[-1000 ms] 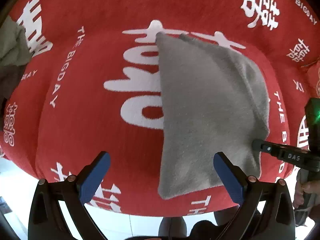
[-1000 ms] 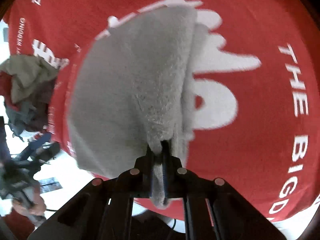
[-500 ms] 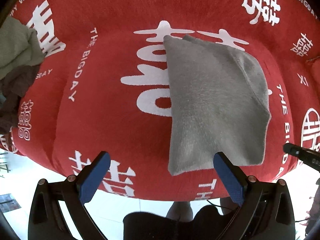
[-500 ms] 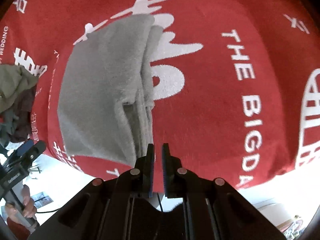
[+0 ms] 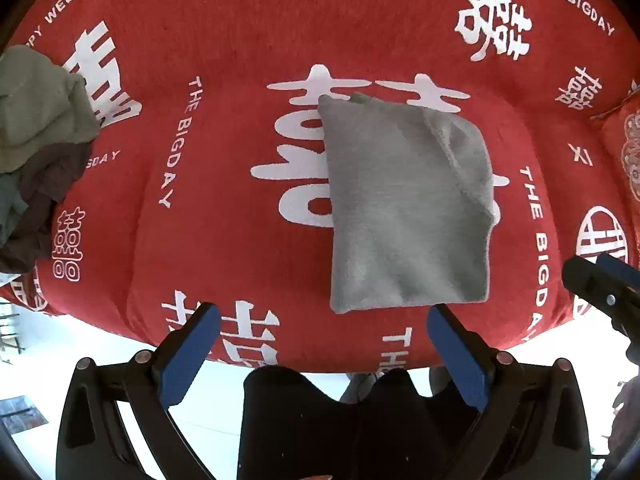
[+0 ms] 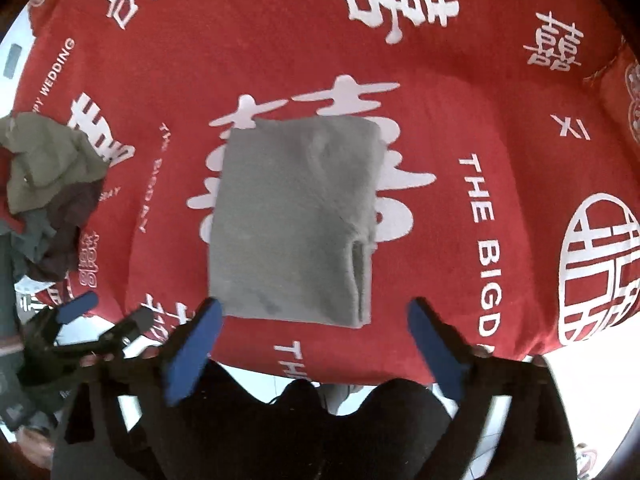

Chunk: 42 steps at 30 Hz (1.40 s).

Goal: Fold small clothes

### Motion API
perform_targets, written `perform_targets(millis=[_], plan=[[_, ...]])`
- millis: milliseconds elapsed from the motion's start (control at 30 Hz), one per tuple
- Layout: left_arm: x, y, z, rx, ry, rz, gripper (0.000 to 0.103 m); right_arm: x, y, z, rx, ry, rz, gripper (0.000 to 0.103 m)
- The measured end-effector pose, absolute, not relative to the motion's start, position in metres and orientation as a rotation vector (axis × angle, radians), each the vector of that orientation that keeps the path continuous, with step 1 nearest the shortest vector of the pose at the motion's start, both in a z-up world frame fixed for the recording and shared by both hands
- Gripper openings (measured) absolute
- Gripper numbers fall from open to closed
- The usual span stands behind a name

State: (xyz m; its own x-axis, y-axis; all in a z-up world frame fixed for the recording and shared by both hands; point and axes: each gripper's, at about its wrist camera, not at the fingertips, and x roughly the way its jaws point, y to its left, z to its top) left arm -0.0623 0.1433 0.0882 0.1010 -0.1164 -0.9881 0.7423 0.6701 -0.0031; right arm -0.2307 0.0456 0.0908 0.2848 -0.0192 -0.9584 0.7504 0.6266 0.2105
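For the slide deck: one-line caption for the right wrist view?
Open right gripper hovers over folded grey fleece garment lying on red printed cushion.

A red printed cushion point(image 5: 224, 208) carries a folded grey garment point(image 5: 404, 216) and a crumpled clothes pile point(image 5: 36, 140).

Grey garment point(image 5: 404, 208): fleecy matt cloth. Red cover point(image 5: 224, 216): napped textile, white print. Gripper pads point(image 5: 188, 354): smooth blue plastic.

A red cover point(image 5: 240, 208) printed with white Chinese characters and "THE BIGDAY" lettering spreads over a cushioned seat, with pale floor point(image 5: 100, 344) showing below its front edge and an ornamented red cushion point(image 5: 628, 148) at right.
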Motion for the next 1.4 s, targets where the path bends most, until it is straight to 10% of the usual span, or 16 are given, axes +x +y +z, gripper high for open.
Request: perform_targets(millis=[1400], plan=[[-0.045,0.139,0.132,0.605,1.272,-0.615,0.103,-0.201,0.042,0.129,0.653,1.306,-0.717,0.103]])
